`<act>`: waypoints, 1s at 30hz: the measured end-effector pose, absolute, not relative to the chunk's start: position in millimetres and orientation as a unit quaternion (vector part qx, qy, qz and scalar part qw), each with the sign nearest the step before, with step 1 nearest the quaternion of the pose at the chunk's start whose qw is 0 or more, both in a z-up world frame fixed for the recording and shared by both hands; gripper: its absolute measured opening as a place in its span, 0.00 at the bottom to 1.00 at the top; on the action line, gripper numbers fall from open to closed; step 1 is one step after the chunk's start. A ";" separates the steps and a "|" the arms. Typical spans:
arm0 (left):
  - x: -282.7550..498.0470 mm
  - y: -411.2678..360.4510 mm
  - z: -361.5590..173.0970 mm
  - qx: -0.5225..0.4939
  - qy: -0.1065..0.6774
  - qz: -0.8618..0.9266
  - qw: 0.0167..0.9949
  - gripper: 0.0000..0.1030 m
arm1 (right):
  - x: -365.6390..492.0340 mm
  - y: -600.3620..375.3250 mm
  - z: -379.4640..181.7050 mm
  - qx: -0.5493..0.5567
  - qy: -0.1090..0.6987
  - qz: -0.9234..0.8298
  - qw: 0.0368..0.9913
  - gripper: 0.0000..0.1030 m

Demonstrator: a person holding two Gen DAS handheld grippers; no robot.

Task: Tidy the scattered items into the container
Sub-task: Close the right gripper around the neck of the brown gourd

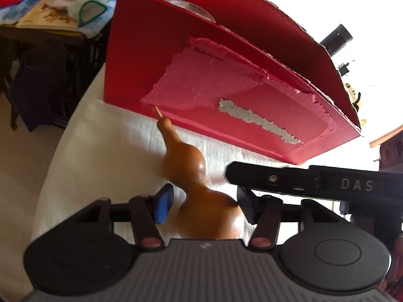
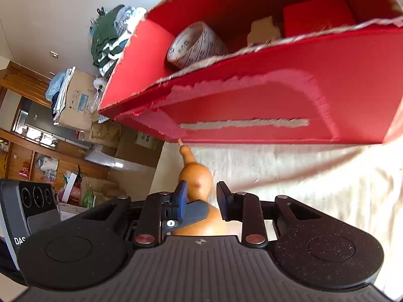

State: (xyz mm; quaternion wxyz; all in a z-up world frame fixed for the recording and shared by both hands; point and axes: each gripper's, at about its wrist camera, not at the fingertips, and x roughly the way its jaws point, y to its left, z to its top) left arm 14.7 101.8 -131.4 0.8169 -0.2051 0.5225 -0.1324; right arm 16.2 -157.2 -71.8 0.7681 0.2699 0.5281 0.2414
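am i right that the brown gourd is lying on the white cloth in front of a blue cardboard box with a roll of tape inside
Not quite: the box is red, not blue, as both wrist views show. The rest holds: the brown gourd lies on the white cloth in front of it, and the right wrist view shows a roll of tape inside.

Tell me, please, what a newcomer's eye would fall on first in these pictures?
First, the big red box with its torn front, standing on the white cloth, a tape roll inside it. Then the brown gourd lying before it, stem towards the box, between both grippers.
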 end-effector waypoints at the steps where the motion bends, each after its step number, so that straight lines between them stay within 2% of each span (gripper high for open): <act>1: 16.2 103.6 -132.5 -0.208 0.524 -0.139 0.815 0.56 | 17.4 -154.4 -72.8 0.271 0.531 0.242 0.766 0.29; 3: 18.9 106.1 -133.0 -0.207 0.525 -0.153 0.811 0.54 | 20.0 -148.8 -74.5 0.270 0.536 0.243 0.762 0.30; 15: 26.4 112.1 -138.7 -0.207 0.540 -0.196 0.792 0.53 | 30.0 -139.3 -85.3 0.255 0.561 0.240 0.750 0.33; 19: 23.1 95.0 -137.2 -0.182 0.545 -0.217 0.789 0.50 | 28.2 -148.6 -86.0 0.259 0.570 0.243 0.741 0.33; 30: 13.9 30.7 -132.2 -0.109 0.546 -0.264 0.787 0.49 | 8.9 -197.3 -93.3 0.274 0.604 0.217 0.716 0.31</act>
